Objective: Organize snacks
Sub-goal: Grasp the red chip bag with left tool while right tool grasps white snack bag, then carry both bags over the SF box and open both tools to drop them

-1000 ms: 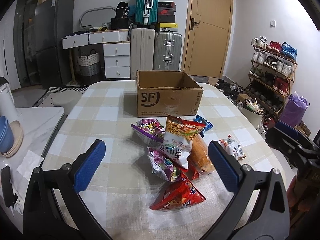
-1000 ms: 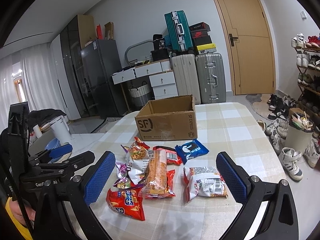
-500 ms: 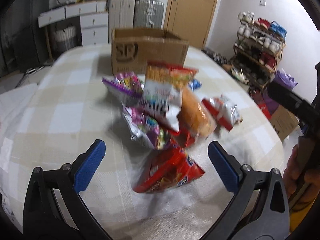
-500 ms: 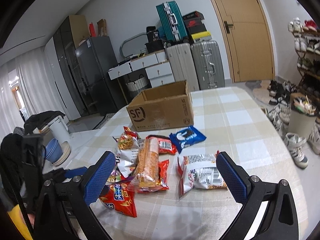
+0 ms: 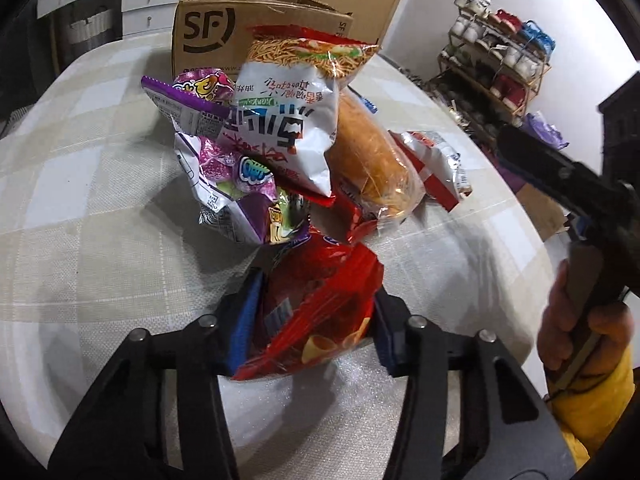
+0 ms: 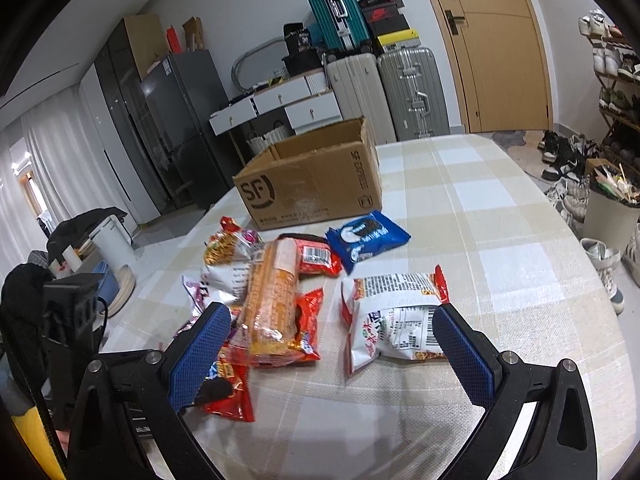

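Beyond both tongs the cardboard box (image 6: 312, 184) stands open on the checked table (image 6: 500, 240). The left gripper (image 5: 310, 320) has just closed, clamping the red chip bag (image 5: 320, 304) nearest it, snack pile (image 5: 280, 140) ahead. The right gripper (image 6: 332, 354) gapes apart over the white-and-red packet (image 6: 396, 320).

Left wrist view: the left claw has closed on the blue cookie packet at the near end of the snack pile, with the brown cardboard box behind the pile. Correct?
Not quite. In the left wrist view, the left claw has just closed on the red crinkly chip bag, not a blue packet. The brown cardboard box does stand behind the pile.
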